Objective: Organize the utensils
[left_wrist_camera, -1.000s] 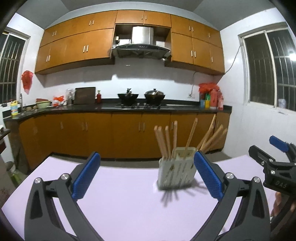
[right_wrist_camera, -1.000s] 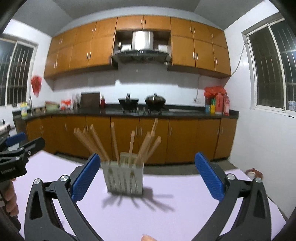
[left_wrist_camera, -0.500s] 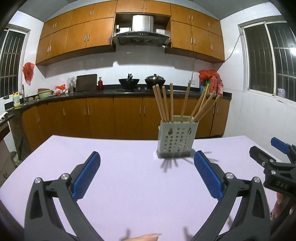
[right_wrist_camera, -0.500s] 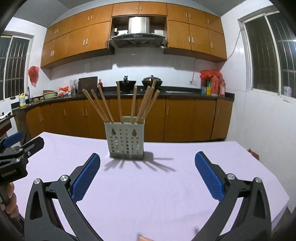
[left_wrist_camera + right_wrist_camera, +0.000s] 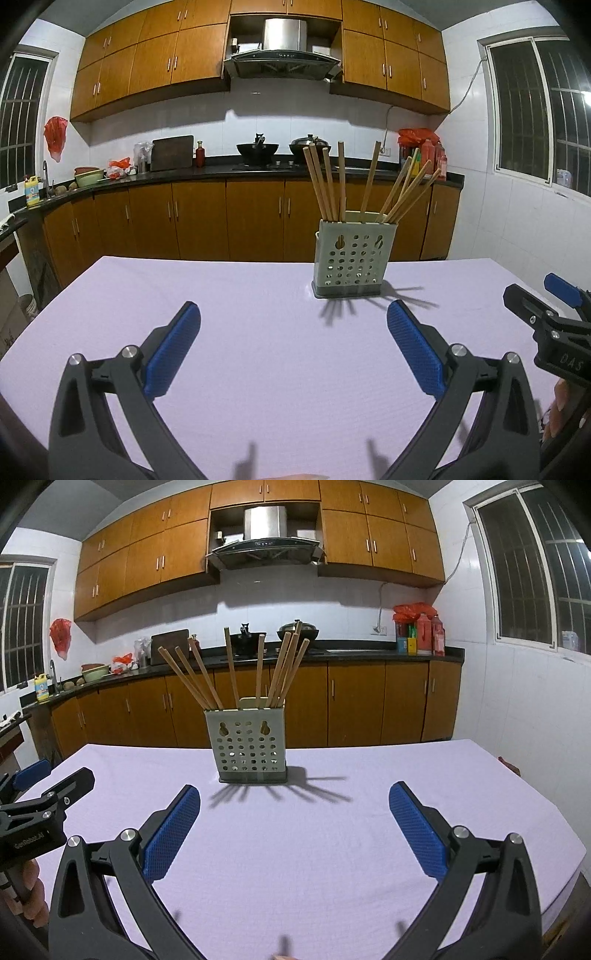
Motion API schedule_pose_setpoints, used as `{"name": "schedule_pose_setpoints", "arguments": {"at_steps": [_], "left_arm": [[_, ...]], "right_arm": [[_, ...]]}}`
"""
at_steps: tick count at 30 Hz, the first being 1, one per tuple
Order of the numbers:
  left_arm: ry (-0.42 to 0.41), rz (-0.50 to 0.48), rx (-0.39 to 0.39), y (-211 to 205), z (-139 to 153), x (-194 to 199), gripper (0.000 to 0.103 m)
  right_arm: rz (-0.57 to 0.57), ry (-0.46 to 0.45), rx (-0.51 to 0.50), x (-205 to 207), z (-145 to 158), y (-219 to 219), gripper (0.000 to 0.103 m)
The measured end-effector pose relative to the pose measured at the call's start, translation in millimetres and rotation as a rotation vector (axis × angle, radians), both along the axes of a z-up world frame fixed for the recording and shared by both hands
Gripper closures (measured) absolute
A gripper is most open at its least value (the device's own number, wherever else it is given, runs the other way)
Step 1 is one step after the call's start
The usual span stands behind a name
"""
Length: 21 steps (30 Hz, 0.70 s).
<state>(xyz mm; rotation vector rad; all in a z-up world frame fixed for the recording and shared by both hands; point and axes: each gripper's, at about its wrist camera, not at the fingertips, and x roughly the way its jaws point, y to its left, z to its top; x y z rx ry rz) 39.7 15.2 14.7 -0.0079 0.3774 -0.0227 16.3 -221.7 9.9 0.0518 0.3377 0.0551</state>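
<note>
We see a boxy pale-grey utensil holder (image 5: 347, 258) standing upright on the desk (image 5: 258, 332), which is draped in a smooth lilac cloth; its near wall is punched with rows of round holes and two keyhole slots. Round wooden chopsticks (image 5: 334, 184) fan out of its top, some upright, some leaning, and throw thin spiky shadows on the cloth. Our left gripper (image 5: 293, 317) hovers over the near cloth, its fingers (image 5: 173, 350) spread wide and gripping nothing: black plastic arms with silver rivets, faced in blue cross-hatched rubber. Our right gripper (image 5: 294, 797) matches it, fingers (image 5: 417, 829) equally wide and empty. The holder sits ahead of both, well apart from either. Glossy brown wood cabinets (image 5: 351, 705) line the back wall
</note>
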Motion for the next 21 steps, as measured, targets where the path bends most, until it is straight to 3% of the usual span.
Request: {"name": "schedule_pose_setpoints", "arguments": {"at_steps": [21], "left_arm": [[0.001,-0.009,0.006,-9.8,-2.2,3.3,0.004]], "right_arm": [[-0.001,0.019,0.019,-0.6,-5.5,-1.8,0.002]]}}
